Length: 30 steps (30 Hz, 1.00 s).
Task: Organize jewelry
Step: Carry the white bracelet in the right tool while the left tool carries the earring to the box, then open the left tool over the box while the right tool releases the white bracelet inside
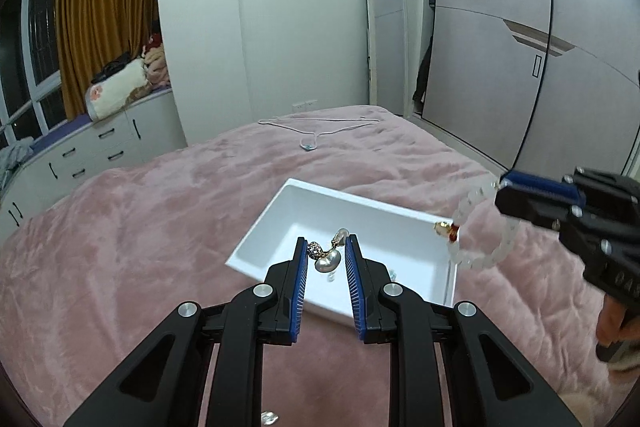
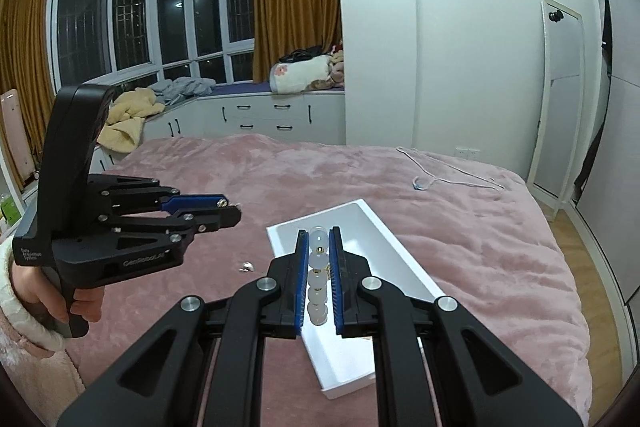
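In the left wrist view, the left gripper (image 1: 326, 247) is seen from behind, its blue pads (image 1: 301, 267) drawn close and pinching a pearl earring (image 1: 325, 255) with a gold fitting and a sparkling bead at its tips. The earring is held above a white tray (image 1: 404, 217) that lies on a pink blanket (image 1: 140, 227) covering the bed. At the right edge the right gripper (image 1: 505, 187) is seen side-on, its tips pressed together on a bracelet of pale translucent beads (image 1: 472, 251); the bracelet hangs in a loop beside the tray's right wall, with a gold and red bead at its left end. A thin white necklace (image 1: 316, 131) is laid out on the blanket well beyond the tray, with a small blue pendant at its lowest point. A few small clear pieces are visible on the blanket at the bottom edge. In the right wrist view, the right gripper (image 2: 319, 239) is closed on the bracelet (image 2: 318, 283), whose beads are lined up in a row between the pads, over the tray (image 2: 400, 247). The left gripper (image 2: 236, 207) is seen to the left, held by a hand (image 2: 76, 307) in a pale fleecy sleeve, with its tips nearly together; the earring cannot be made out clearly there. A small shiny piece (image 2: 246, 267) lies on the blanket (image 2: 480, 267) just left of the tray. The necklace (image 2: 448, 175) is seen far off on the bed.
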Tool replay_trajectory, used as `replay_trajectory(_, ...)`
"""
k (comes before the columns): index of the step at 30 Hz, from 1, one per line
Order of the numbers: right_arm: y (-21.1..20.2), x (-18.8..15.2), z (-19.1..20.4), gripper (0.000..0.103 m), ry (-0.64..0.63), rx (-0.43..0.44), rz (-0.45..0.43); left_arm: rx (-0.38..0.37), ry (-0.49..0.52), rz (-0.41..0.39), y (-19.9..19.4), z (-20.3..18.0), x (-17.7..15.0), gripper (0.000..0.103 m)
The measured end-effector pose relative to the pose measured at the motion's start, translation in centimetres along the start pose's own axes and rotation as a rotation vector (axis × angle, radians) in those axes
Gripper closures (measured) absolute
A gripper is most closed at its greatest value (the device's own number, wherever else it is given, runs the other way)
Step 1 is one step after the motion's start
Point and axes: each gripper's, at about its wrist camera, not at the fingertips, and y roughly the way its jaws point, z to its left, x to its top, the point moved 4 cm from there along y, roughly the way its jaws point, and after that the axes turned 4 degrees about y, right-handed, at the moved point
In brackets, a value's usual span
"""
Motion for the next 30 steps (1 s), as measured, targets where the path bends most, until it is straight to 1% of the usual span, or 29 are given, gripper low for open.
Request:
replay_trajectory(5, 1.2, -0.4, -1.8, 0.092, 0.006, -0.016, 0.024, -0.028, -0.019, 0.026, 3.5, -0.8, 1.2, 0.079)
replay_trajectory(10, 2.8, -1.0, -3.3, 0.092, 0.011, -0.031, 0.058, -0.066, -0.050, 0.038, 6.9, -0.6, 2.0, 0.079)
replay_trajectory(13, 3.9, -1.5, -4.0, 0.092, 0.018, -0.034, 0.073, -0.075, -0.044, 0.074, 9.4, -0.5, 2.2, 0.079)
replay_trajectory(16, 5.3, -2.1, -4.6, 0.092, 0.041, -0.024, 0.090, -0.062, -0.023, 0.104, 11.3, -0.7, 2.3, 0.079)
replay_trajectory(18, 6.3, -2.6, -4.8, 0.092, 0.048, -0.019, 0.107, -0.055, -0.018, 0.104, 12.0, -0.7, 2.5, 0.079)
replay_trajectory(21, 7.6, -3.3, -5.0, 0.092, 0.049, -0.010, 0.130, -0.057, -0.034, 0.110, 13.6, -0.2, 2.5, 0.079)
replay_trajectory(25, 9.0, -4.0, -5.7, 0.092, 0.061, -0.004, 0.153, -0.043, -0.047, 0.149, 15.9, 0.3, 1.9, 0.079)
replay_trajectory(30, 10.2, -4.6, -6.7, 0.092, 0.067, -0.003, 0.177, -0.029, -0.054, 0.176, 18.1, 0.9, 1.2, 0.079)
